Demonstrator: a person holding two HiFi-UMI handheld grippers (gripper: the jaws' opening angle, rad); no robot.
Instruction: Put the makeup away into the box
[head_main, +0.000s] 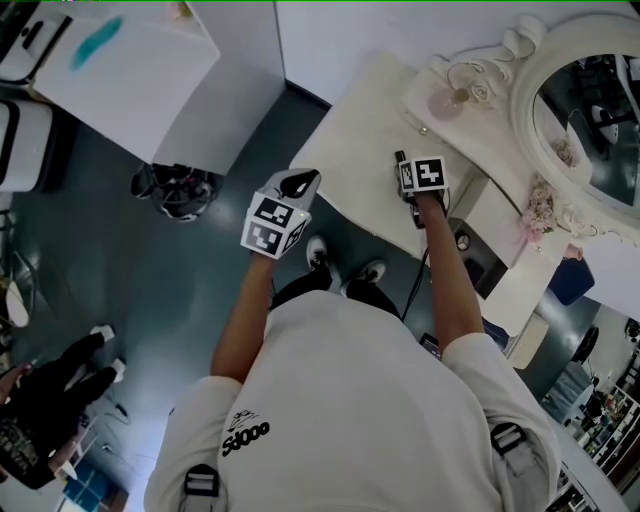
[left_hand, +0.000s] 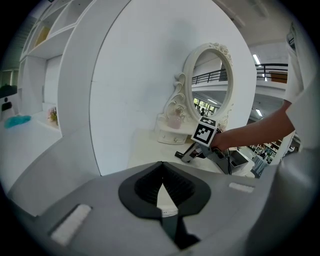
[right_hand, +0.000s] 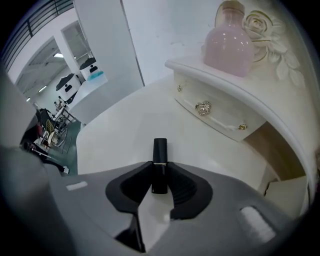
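Right gripper view shows the right claw (right_hand: 160, 172) clamped on a black lipstick (right_hand: 160, 150), its pads pressing the near half of the tube just below a thin metal band. The far half sticks out past the tips over the pale counter (right_hand: 115, 130). The tube looks light, rigid and glossy, so it will likely slip or twist if pinched loosely. A hold across the middle, square to the flat sides of the pads, seems best, and the cap may pull off if taken alone.

The left claw (left_hand: 161, 167) is closed with nothing in it and hangs well left of the work.

To the far right stand a small drawer (right_hand: 215, 112) with gold knobs and a pink bottle (right_hand: 227, 47) on top of it, at the foot of an ornate mirror (head_main: 590, 110). The bottle looks fragile and easy to topple on a careless swing. A dark open container (left_hand: 239, 159) sits right of the arm; I cannot tell whether it is the box.
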